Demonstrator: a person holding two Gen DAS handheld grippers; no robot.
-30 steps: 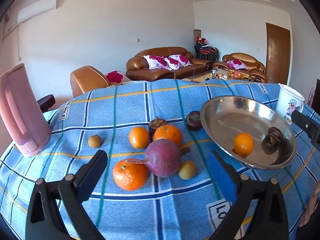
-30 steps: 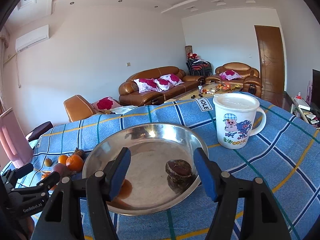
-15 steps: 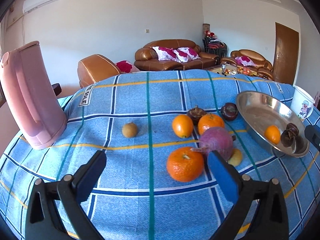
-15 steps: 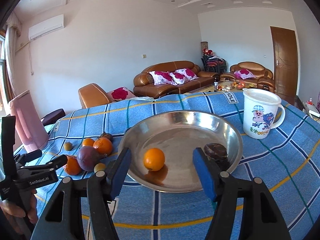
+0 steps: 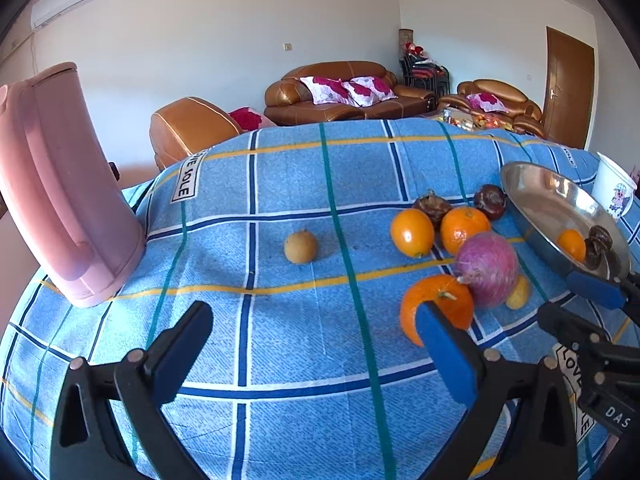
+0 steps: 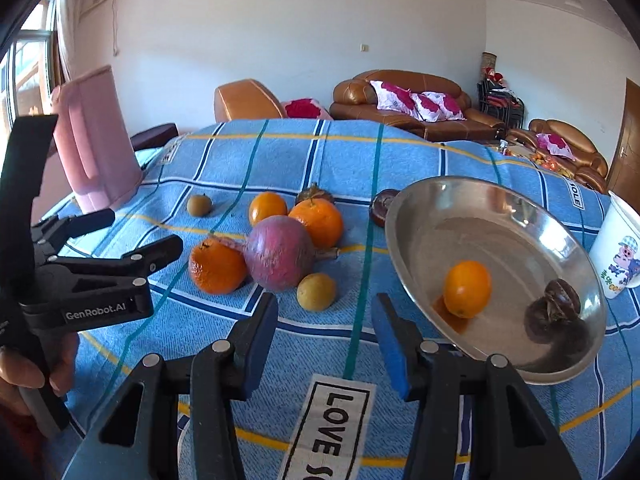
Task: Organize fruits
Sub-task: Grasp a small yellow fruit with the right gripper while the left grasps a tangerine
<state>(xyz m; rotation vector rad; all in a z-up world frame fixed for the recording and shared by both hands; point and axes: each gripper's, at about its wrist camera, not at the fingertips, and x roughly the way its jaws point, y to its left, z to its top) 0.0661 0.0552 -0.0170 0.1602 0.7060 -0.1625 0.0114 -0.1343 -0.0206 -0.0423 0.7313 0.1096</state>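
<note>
Right wrist view first: we see our right gripper (image 6: 324,336) hovering low over the blue checked tablecloth (image 6: 360,152), its jaws closing with nothing between them but bare cloth. Just ahead of its fingertips lies a small yellow-brown fruit (image 6: 316,291), touching or nearly touching the big purple-red fruit (image 6: 279,253); an orange (image 6: 217,267) sits to the left of that, two more oranges (image 6: 316,222) behind. To the right, the steel bowl (image 6: 424,216) holds one orange (image 6: 467,289) and a dark mangosteen (image 6: 554,310), and another mangosteen (image 6: 382,206) rests just outside its far-left rim. A white cartoon mug (image 6: 618,260) stands beyond the bowl, a pink jug (image 6: 96,136) at the far left. Our left gripper (image 6: 120,232), held in a hand (image 6: 24,376), comes in from the left with jaws spread and empty. In the left wrist view that left gripper (image 5: 316,344) stays released, its right finger overlapping the nearest orange (image 5: 440,304) in the picture; we cannot tell whether it touches. A lone brown fruit (image 5: 301,246) lies well ahead, apart from the cluster. Compared with a second ago, the right gripper has swung away from the bowl, which then sat straight between its fingers, toward the fruit pile, and its jaws stand narrower; the left view has shifted leftward, pushing the bowl to the frame's edge.
</note>
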